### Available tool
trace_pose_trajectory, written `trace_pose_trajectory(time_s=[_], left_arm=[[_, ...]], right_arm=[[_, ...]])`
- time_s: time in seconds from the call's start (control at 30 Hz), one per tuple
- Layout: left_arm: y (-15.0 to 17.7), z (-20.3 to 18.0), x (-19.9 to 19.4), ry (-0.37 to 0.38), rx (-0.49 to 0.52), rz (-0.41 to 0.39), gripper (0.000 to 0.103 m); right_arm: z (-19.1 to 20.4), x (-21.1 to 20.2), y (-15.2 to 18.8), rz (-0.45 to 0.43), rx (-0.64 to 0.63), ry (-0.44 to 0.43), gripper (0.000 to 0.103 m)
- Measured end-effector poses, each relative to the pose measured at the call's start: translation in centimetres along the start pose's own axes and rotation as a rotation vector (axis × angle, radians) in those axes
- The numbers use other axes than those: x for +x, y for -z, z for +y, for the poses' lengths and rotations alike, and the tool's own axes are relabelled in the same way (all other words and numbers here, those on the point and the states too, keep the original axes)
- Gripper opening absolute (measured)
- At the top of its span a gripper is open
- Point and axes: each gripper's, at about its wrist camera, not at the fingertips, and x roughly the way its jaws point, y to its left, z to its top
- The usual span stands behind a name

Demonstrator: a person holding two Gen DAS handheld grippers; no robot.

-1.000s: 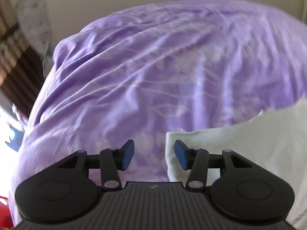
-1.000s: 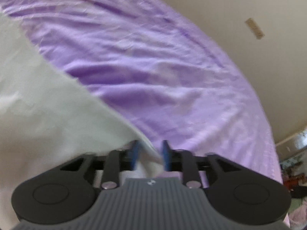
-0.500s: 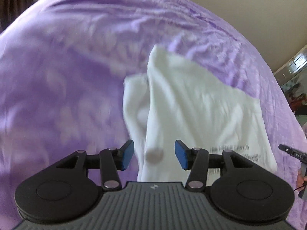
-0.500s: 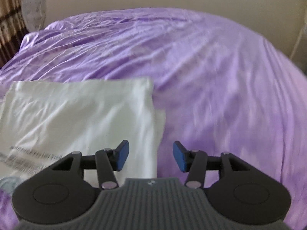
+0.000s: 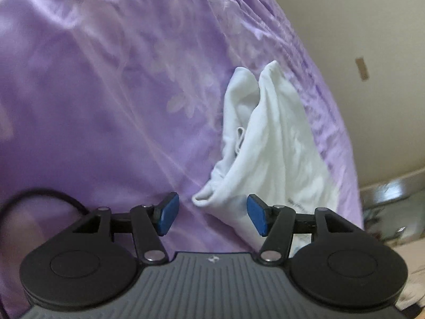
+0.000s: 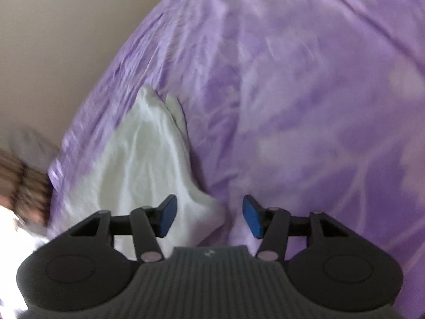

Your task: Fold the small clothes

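A bed point(image 5: 106, 93) covered by a creased purple sheet point(image 6: 305, 93) with a faint pale leaf pattern fills most of both views. Behind it stands a plain beige wall point(image 5: 385, 40), carrying 1 small tan rectangular plate point(image 5: 362, 68). A blurred brown-striped patch point(image 6: 24, 183) sits at the left edge of the right wrist view. Soft daylight gives the sheet a sheen.

Purple bedsheet point(image 5: 111, 93) w/ faint leaf print, wrinkled, fills most of the left wrist view ahead of gripper, and right wrist view too point(image 6: 305, 93). Beige wall point(image 5: 372, 26) ahead-right of left gripper, small tan plate point(image 5: 362, 68) on it. Dark cable point(image 5: 39, 195) loops at near left. Right view: wall point(image 6: 66, 26) ahead-left; blurred brown/white stuff point(image 6: 24, 175) at far left, can't ID.
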Motion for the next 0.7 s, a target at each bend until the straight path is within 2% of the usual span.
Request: trace_pose_trajectory(time_s=[0.03, 0.07, 0.1, 0.13, 0.23, 0.33, 0.47, 0.57, 0.63, 0.7], left_arm=[[0.2, 0.0, 0.2, 0.01, -0.013, -0.007, 0.049], [0.3, -0.1, 0.5, 0.007, -0.03, -0.01, 0.039], [0.5, -0.3, 0.6, -0.003, -0.032, -0.019, 0.016], [0.6, -0.7, 0.2, -0.003, -0.017, -0.039, 0.011], [1.1, -2.7, -1.4, -0.028, 0.08, -0.1, 0.01], [1.4, -2.4, -1.4, -0.09, 0.112, -0.1, 0.009], [1.6, 0.8, 0.7, -0.117, 0.053, -0.058, 0.009], [1.6, 0.9, 1.1, -0.118, 0.075, -0.05, 0.01], [1.5, 0.9, 1.0, -0.119, 0.085, -0.039, 0.017], [1.3, 0.1, 0.8, -0.131, 0.127, -0.011, 0.019]], right_arm=[[-0.2, 0.1, 0.3, -0.011, 0.027, -0.018, 0.029], [-0.3, 0.6, 0.7, -0.01, 0.052, -0.027, 0.02], [-0.4, 0.8, 0.9, -0.016, 0.066, -0.02, 0.017], [-0.2, 0.8, 1.0, -0.029, 0.069, -0.015, 0.008], [1.2, -0.6, 0.8, -0.095, 0.028, -0.051, 0.005], [3.9, -2.5, 1.2, -0.162, -0.141, -0.003, 0.003], [1.8, 0.0, 1.5, -0.129, -0.108, 0.096, 0.001], [-0.1, 1.7, 2.0, -0.116, -0.082, 0.111, 0.001], [0.3, 2.3, 2.1, -0.116, -0.11, 0.125, 0.001], [0.8, 2.4, 2.1, -0.109, -0.125, 0.131, 0.003]])
